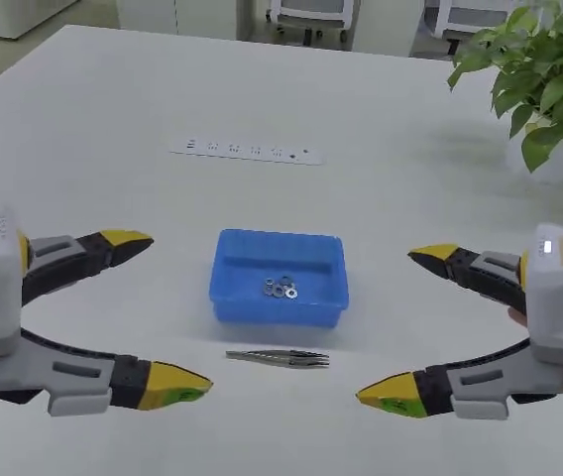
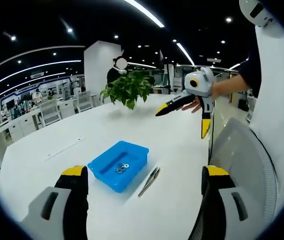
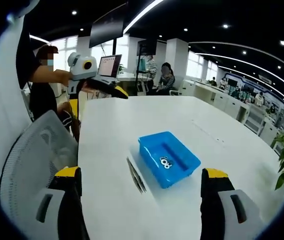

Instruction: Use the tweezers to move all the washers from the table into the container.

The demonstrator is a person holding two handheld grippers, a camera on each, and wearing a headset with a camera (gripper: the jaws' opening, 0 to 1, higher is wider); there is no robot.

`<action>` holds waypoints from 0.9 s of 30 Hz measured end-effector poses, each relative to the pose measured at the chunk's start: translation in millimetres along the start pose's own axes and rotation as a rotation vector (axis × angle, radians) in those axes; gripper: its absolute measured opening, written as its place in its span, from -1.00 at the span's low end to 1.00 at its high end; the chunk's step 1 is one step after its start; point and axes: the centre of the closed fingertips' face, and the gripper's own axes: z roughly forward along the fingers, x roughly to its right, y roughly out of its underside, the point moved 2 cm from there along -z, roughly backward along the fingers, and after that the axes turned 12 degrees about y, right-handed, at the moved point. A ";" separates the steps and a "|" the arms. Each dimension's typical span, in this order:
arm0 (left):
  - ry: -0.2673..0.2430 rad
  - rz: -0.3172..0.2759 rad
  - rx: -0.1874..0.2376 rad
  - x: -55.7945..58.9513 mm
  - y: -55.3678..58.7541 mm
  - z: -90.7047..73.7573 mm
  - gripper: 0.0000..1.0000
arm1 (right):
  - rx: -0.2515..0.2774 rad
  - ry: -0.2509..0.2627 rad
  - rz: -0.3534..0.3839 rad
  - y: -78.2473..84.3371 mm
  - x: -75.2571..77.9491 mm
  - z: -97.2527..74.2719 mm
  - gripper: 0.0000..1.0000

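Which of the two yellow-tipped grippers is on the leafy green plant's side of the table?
The right gripper, at the head view's right edge below the leafy green potted plant; the left gripper is across the blue plastic container from it.

Blue container — perhaps three washers inside, tweezers beside

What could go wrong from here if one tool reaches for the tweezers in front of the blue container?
1. The tweezers are thin and lie flat on the table, so the open right tool may slip off them or push them away.
2. They lie close to the front wall of the container; a jaw could bump it and shake the washers inside.
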 end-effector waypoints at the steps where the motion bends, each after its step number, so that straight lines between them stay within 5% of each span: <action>1: -0.002 0.002 -0.001 0.0 -0.9 -0.8 0.99 | 0.001 -0.001 0.002 -0.6 -0.1 -0.5 1.00; 16: -0.009 0.016 0.013 2.3 -12.8 -2.3 0.99 | 0.008 -0.013 0.013 -1.7 -4.5 -5.6 1.00; 27: -0.002 0.008 -0.010 5.4 -6.0 -0.9 0.99 | -0.009 -0.023 0.015 3.4 -6.9 -7.4 1.00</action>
